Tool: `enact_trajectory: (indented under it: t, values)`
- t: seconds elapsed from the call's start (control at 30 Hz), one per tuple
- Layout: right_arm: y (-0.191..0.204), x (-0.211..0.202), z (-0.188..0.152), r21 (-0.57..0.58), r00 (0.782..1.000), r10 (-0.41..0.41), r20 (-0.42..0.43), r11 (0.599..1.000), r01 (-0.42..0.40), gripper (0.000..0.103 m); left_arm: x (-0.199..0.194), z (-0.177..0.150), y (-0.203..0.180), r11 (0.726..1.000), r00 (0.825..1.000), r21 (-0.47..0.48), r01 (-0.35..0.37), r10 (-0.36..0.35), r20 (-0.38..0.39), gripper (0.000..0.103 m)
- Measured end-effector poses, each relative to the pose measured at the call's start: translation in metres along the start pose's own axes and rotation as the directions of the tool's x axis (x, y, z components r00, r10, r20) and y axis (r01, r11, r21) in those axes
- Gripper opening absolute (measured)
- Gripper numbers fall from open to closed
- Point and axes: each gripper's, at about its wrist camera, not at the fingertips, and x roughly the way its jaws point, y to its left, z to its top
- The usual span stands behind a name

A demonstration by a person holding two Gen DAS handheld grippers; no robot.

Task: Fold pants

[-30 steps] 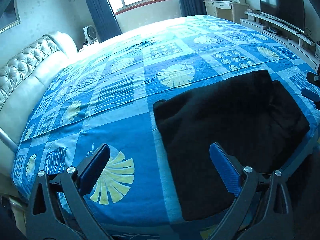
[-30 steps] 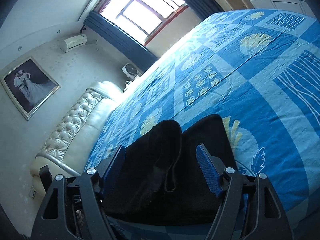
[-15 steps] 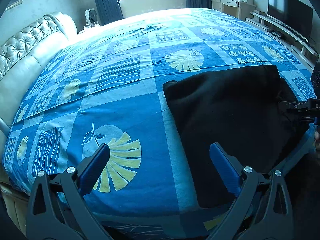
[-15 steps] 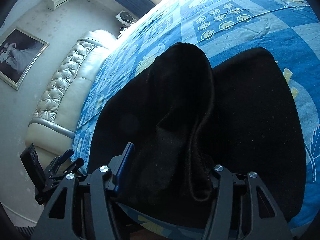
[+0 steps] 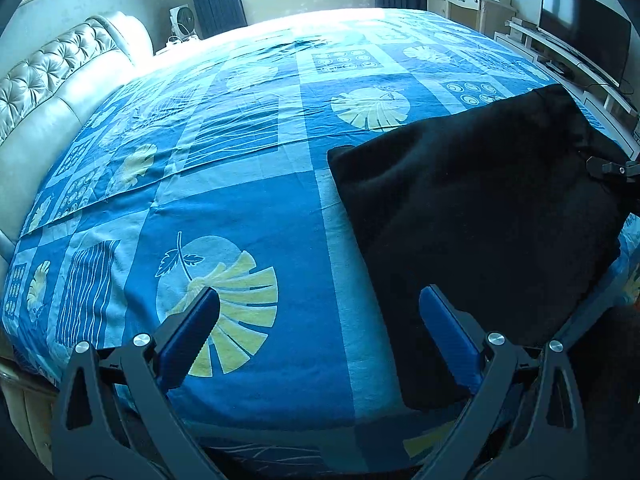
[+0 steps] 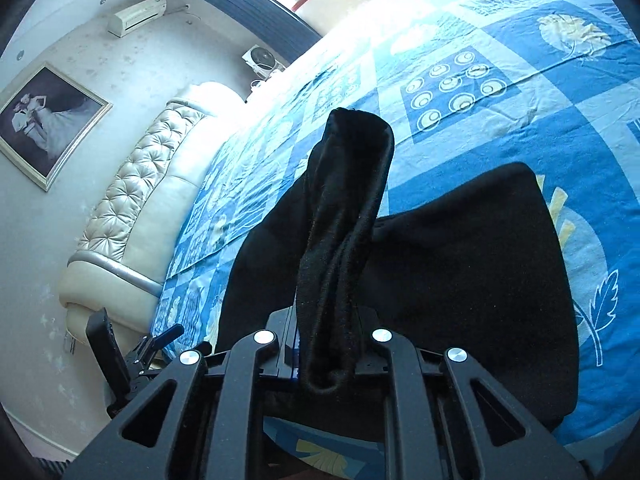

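The black pants (image 5: pixel 480 216) lie folded near the front right corner of the blue patterned bed (image 5: pixel 240 208). My left gripper (image 5: pixel 320 320) hovers open above the bed's front edge, its right finger (image 5: pixel 444 328) over the pants' near left corner, nothing between the fingers. In the right wrist view the pants (image 6: pixel 460 272) spread below my right gripper (image 6: pixel 328 344), whose jaws are closing and pinch a bunched fold (image 6: pixel 348 200) of the fabric. That fold rises off the bed. The right gripper's tip (image 5: pixel 612 168) shows at the pants' right edge in the left wrist view.
A tufted cream headboard (image 5: pixel 52 80) runs along the bed's left side. A TV (image 5: pixel 580 28) on a low stand and a dressing table (image 5: pixel 468 0) stand at the right. A small fan (image 5: pixel 182 22) sits by the window. The bed's edge drops away just under both grippers.
My right gripper's jaws have come together on a fold of the pants and raised it off the bed. The left gripper stayed open and shifted only slightly.
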Motion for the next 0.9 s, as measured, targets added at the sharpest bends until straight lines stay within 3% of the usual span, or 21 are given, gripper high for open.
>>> enact_trajectory:
  t: [0.2, 0.43, 0.67, 0.9]
  values:
    - [-0.012, -0.021, 0.005, 0.011, 0.998, -0.038, 0.043, 0.999, 0.038, 0.015, 0.003, 0.0, 0.001, 1.0, 1.0, -0.008, 0.016, -0.016, -0.014, 0.1]
    - [-0.055, -0.016, -0.007, 0.097, 0.995, -0.097, 0.012, 0.991, 0.096, 0.015, 0.007, -0.001, 0.003, 1.0, 0.999, -0.02, 0.024, -0.024, -0.028, 0.1]
    - [-0.082, -0.008, -0.015, 0.163, 0.997, -0.08, -0.008, 0.983, 0.08, 0.015, 0.013, -0.003, 0.004, 0.999, 0.999, -0.026, 0.026, -0.027, -0.047, 0.1]
    - [-0.083, -0.012, -0.017, 0.155, 0.997, -0.077, 0.001, 0.985, 0.076, 0.015, 0.016, -0.005, 0.003, 0.999, 0.998, -0.024, 0.032, -0.034, -0.057, 0.1]
